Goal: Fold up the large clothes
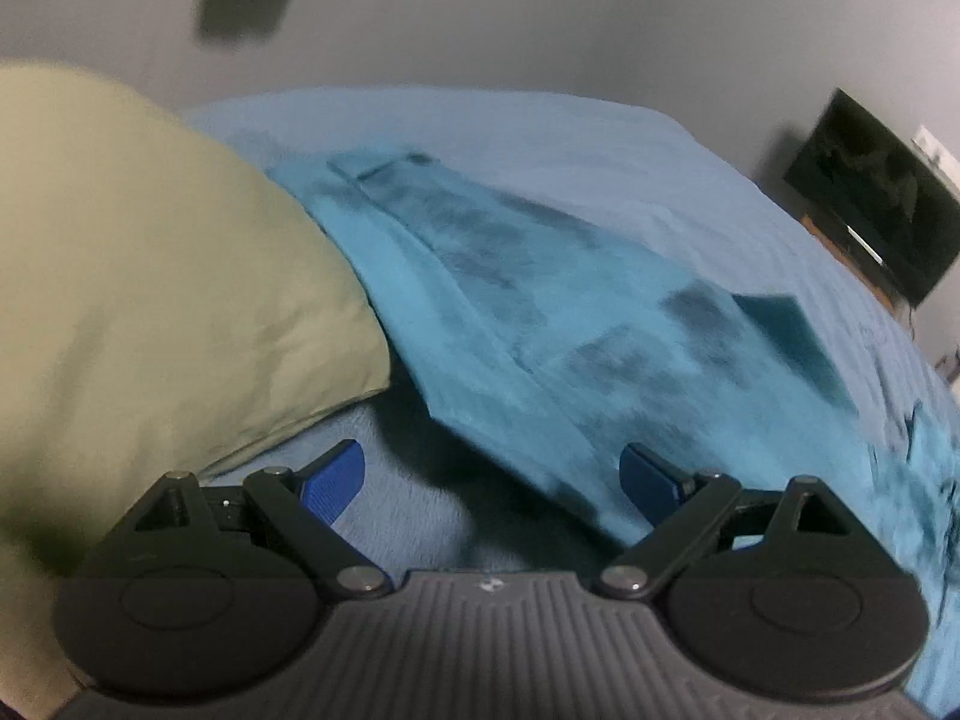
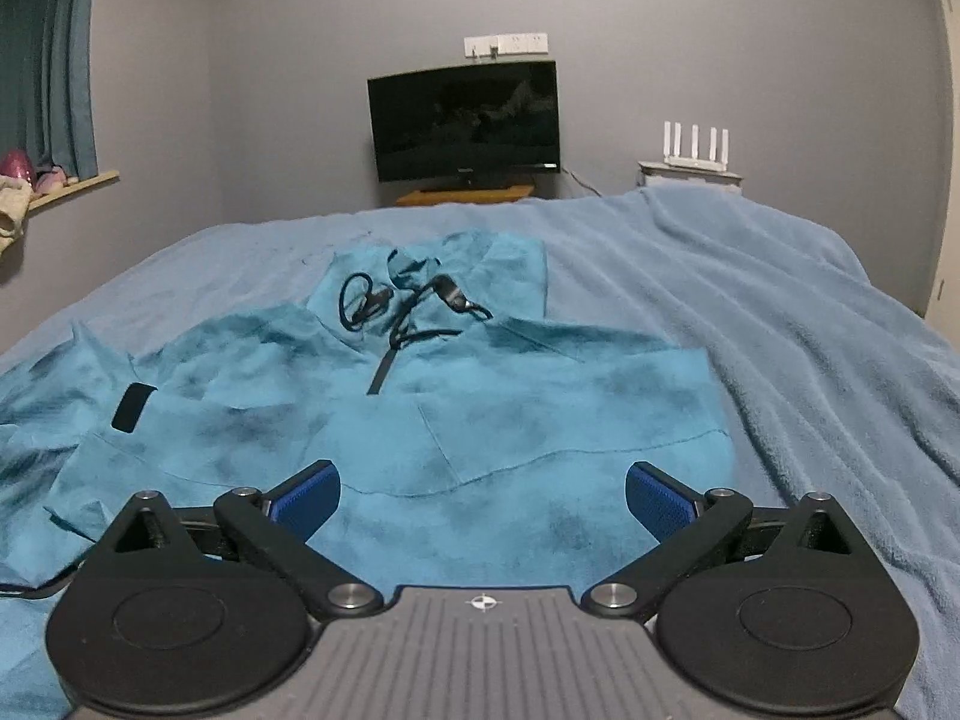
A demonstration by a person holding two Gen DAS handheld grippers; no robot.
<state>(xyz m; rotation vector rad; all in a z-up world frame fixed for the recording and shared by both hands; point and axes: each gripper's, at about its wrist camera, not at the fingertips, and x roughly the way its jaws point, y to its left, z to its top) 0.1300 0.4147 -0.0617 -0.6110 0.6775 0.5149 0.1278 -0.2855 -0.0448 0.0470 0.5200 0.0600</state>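
Partly folded: teal hoodie (image 2: pixel 480 420) lies flat on the blue bedspread (image 2: pixel 780 330), right side apparently turned in, left sleeve (image 1: pixel 480 312) spread toward the pillow (image 1: pixel 150 270). Left gripper (image 1: pixel 492 474) and right gripper (image 2: pixel 483 498) gape empty. Sleeve and cross folds remain.

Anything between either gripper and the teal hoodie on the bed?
Nothing visible. The right gripper is open just above the hoodie's hem, with only fabric ahead. The left gripper is open at the garment's edge; the beige pillow lies beside the hoodie on that side, overlapping its edge, not across the gripper's path.
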